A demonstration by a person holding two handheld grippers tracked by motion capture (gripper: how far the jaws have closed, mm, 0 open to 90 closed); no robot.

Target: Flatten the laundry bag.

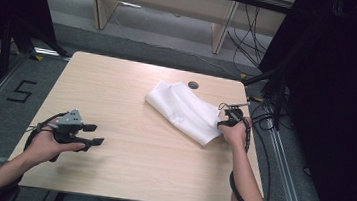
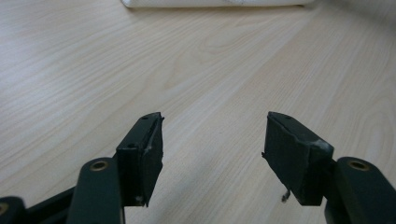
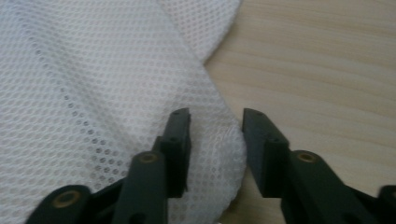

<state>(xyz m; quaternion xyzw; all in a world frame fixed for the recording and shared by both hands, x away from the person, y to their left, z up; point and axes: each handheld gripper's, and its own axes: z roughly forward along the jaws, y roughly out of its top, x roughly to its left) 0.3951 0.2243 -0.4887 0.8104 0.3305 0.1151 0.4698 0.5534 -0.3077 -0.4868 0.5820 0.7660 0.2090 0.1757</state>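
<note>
High view: white mesh cloth (image 1: 185, 110) lay folded on the wooden table (image 1: 128, 125), right of frame centre, running diagonally toward lower right. Right gripper (image 1: 228, 117) sat at cloth's lower-right end, held by right hand (image 1: 236, 132). Right gripper view: jaws apart w/ a rounded fold of cloth (image 3: 93, 93) between them; whether they touched the fabric was hard to judge, prob. not clamped. Left gripper (image 1: 91, 134) was at lower left of frame, held by left hand (image 1: 46, 144) above tabletop, well apart from cloth. Left gripper view: jaws wide open over bare wood, cloth edge (image 2: 210, 3) at top of frame.
</note>
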